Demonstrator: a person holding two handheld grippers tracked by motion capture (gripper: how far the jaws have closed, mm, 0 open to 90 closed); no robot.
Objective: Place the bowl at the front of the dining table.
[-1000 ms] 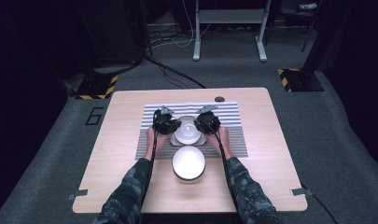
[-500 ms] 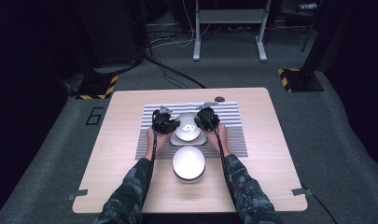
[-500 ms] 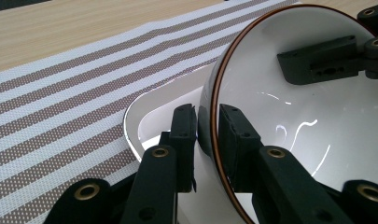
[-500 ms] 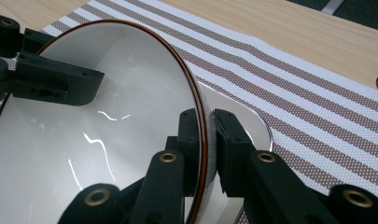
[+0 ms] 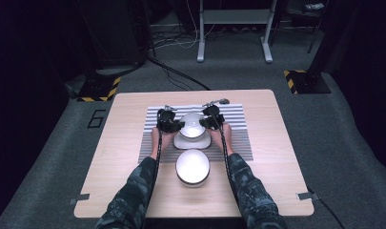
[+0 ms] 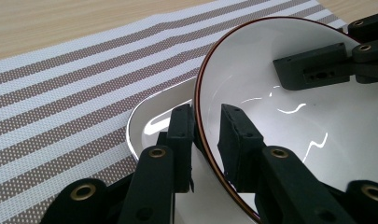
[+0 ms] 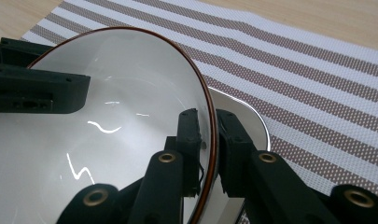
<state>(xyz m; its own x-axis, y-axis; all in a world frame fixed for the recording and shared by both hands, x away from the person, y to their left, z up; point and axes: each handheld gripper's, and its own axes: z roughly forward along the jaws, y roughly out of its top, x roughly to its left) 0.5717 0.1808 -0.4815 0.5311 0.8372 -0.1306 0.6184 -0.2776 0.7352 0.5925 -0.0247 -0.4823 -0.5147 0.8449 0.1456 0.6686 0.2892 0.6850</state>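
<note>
White glossy bowl with a thin brown rim (image 5: 192,125) sits tilted over a white shallow rounded-square plate (image 5: 193,142), on a brown-and-white striped woven placemat (image 5: 238,125) at the middle of the light wood tabletop (image 5: 119,157). Bowl held from both sides at the rim.

Left gripper (image 5: 175,125): jaws straddle the bowl's left rim, one jaw outside the wall, one inside; they have just been opening a little. In the left gripper view (image 6: 205,135) the outer pad lies against the wall and a slight gap shows at the inner pad, so a light or loosening hold on the bowl (image 6: 289,107).

Right gripper (image 5: 206,122): jaws clamped on the bowl's right rim, one pad inside, one outside, rim pinched tight between them in the right gripper view (image 7: 210,144).

Plate edge (image 7: 252,116) pokes out just beneath the bowl. A second white round bowl with a dark rim (image 5: 192,166) stands on the tabletop just nearer the person, between the camouflage-sleeved forearms (image 5: 133,191).
</note>
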